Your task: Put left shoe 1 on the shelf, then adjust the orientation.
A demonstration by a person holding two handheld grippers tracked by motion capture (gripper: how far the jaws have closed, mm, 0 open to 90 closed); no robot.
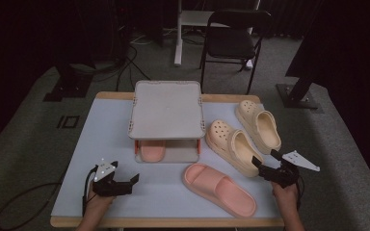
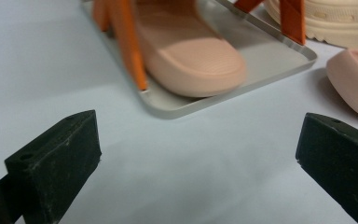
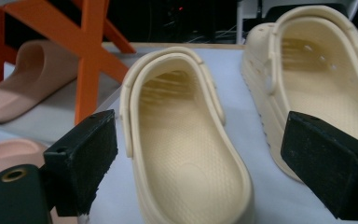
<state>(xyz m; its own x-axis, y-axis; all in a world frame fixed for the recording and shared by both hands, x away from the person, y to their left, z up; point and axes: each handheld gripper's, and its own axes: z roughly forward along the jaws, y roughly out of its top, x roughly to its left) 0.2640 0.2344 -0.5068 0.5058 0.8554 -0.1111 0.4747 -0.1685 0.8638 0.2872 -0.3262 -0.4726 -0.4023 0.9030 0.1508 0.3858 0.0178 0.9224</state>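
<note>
One pink slide (image 1: 151, 150) is seen on the grey rack's lower shelf (image 1: 183, 154); its mate (image 1: 219, 188) lies nearby, beside two cream clogs (image 1: 232, 145) (image 1: 258, 125), apparently upright.

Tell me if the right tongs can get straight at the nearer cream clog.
Probably yes. The right tongs are open, aimed at the nearer cream clog, whose heel lies between the jaws in the right gripper view, with nothing between them. The other clog sits beside it.

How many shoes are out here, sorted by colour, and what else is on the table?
Pink slides: 2, one on the table, one on the rack's bottom shelf
Cream clogs: 2, the nearer and the farther
Grey rack with orange legs: 1
Total: 5 things, 4 of them shoes
</note>
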